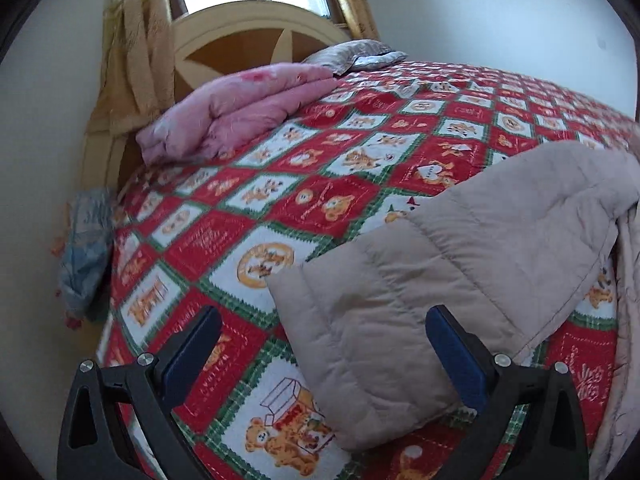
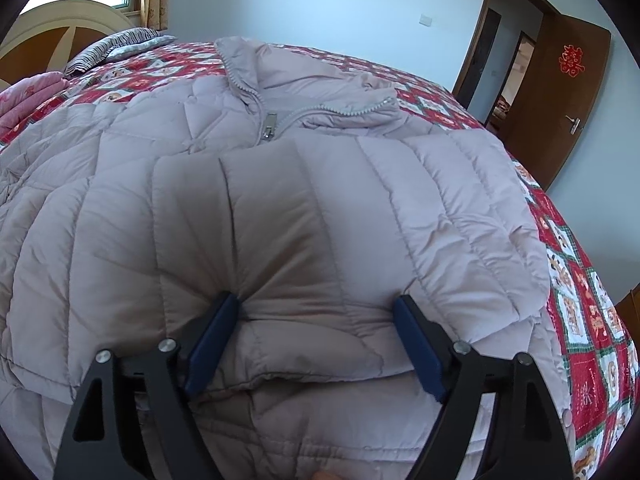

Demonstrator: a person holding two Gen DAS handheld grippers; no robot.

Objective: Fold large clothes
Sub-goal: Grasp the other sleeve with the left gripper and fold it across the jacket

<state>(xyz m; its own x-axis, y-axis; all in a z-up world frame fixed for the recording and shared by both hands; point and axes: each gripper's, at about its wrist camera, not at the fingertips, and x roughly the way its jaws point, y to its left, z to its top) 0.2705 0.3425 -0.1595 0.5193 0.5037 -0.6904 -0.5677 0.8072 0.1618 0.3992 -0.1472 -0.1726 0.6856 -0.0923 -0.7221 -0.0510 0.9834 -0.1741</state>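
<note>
A pale pinkish-beige quilted puffer jacket (image 2: 280, 184) lies spread on the bed, collar and zipper (image 2: 267, 125) at the far side. One sleeve is folded across its front. My right gripper (image 2: 318, 304) is open, its blue pads pressing into that folded sleeve on either side. In the left wrist view the other sleeve (image 1: 420, 280) lies stretched over the quilt. My left gripper (image 1: 322, 320) is open just above its cuff end, which sits between the jaws, with no grip on it.
The bed carries a red, white and green teddy-bear patchwork quilt (image 1: 256, 208). A folded pink duvet (image 1: 236, 108) and a striped pillow (image 1: 356, 54) lie by the headboard (image 1: 248, 36). A blue bundle (image 1: 86, 248) hangs at the bed's left side. A brown door (image 2: 560, 96) stands open at right.
</note>
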